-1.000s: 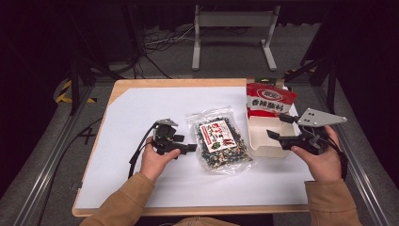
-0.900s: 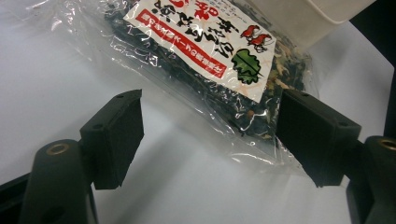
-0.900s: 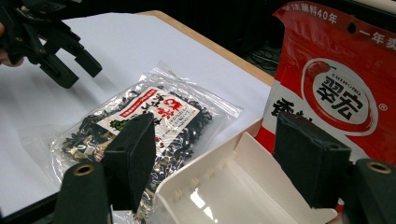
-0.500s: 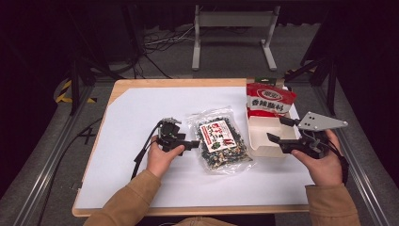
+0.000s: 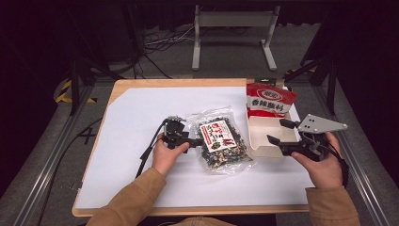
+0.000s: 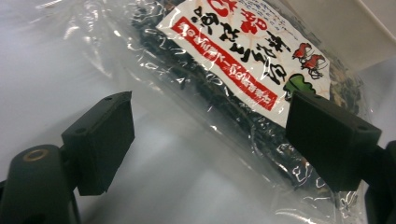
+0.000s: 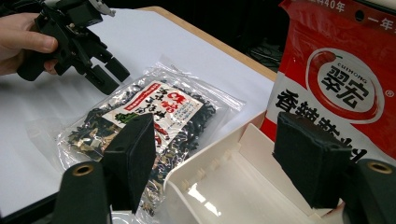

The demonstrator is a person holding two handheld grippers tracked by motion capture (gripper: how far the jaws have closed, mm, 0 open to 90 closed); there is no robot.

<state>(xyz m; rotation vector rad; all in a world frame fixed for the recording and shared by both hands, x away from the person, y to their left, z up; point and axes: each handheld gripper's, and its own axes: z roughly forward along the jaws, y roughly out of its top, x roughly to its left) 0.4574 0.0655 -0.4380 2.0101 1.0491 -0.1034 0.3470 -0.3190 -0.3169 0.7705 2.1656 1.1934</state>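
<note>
1. Table (image 5: 141,108): white-topped, wood-edged; bears everything below.

2. White box (image 5: 263,136): open shallow tray at about 3 o'clock from the table's middle. A red snack pouch (image 5: 270,100) stands upright at its 12 o'clock end, leaning in or against it.

3. Clear bag of dried black pieces (image 5: 221,141): lies flat on the table just beside the box, at the box's 9 o'clock, touching or nearly touching its wall; white and red label faces up. Handling, by judgement: light, soft and crinkly, with slippery film and brittle contents that would crush under a hard squeeze. The body is lumpy and would shift in a grip. The flat empty film margin along the near-left edge (image 6: 196,154) looks the best place to pinch, since the pads can close on film alone.

4. Left gripper (image 5: 195,141): at the bag's 9 o'clock, jaws pointing toward 3 o'clock. The jaws have just been opening and now stand wide apart. In the left gripper view the bag's film edge lies between and beyond the pads, with neither pad pressing on it.

5. Right gripper (image 5: 277,133): at the box's 4 o'clock, jaws spread with nothing in them, hovering over the box's near corner and well apart from the bag.
</note>
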